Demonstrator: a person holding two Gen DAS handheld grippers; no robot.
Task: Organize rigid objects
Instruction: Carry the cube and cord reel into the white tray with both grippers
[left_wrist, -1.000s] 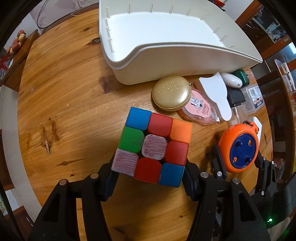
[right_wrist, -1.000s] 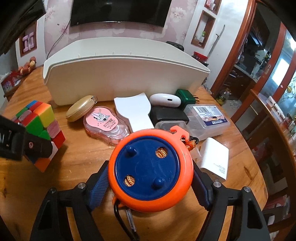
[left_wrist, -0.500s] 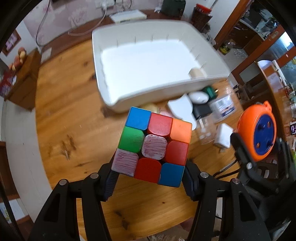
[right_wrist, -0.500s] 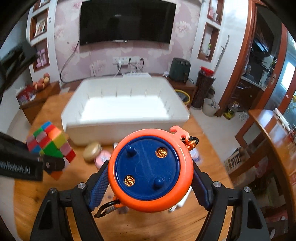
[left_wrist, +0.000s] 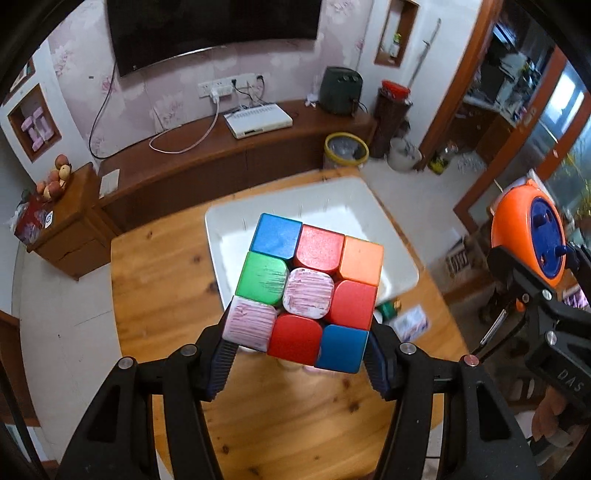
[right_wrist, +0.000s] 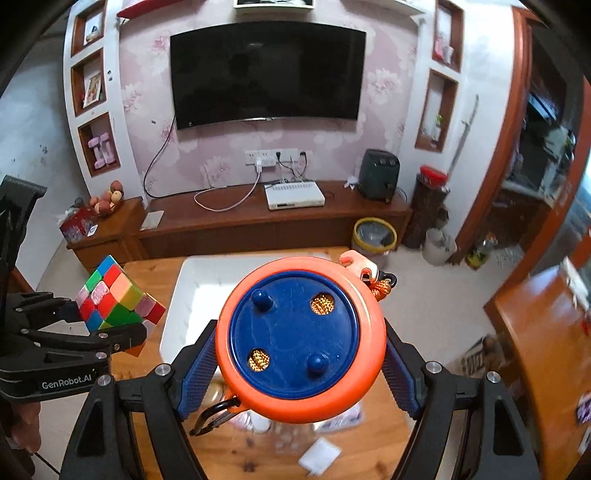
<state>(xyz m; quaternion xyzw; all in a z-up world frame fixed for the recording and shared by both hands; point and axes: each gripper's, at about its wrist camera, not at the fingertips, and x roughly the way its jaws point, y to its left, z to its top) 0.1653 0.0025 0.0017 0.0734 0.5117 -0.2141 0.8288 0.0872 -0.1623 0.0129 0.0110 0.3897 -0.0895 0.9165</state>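
Observation:
My left gripper (left_wrist: 295, 354) is shut on a scuffed colour cube (left_wrist: 306, 291) and holds it high above the wooden table (left_wrist: 155, 280), over the near edge of the white bin (left_wrist: 221, 236). My right gripper (right_wrist: 299, 365) is shut on a round orange reel with a blue face (right_wrist: 301, 341), also held high above the bin (right_wrist: 184, 295). The cube (right_wrist: 118, 299) and left gripper (right_wrist: 110, 332) show at the left of the right wrist view. The reel (left_wrist: 528, 240) shows at the right of the left wrist view.
Small items lie on the table below the grippers: a white block (right_wrist: 319, 454), a clear box (left_wrist: 410, 321), a green item (left_wrist: 386, 310). A TV stand (right_wrist: 258, 218), a bin with a yellow rim (right_wrist: 375, 234) and a side cabinet (left_wrist: 70, 229) stand beyond the table.
Both grippers have risen far above the table with their objects still held. The bin and table now look smaller and lower, and the room's far wall has come into view.

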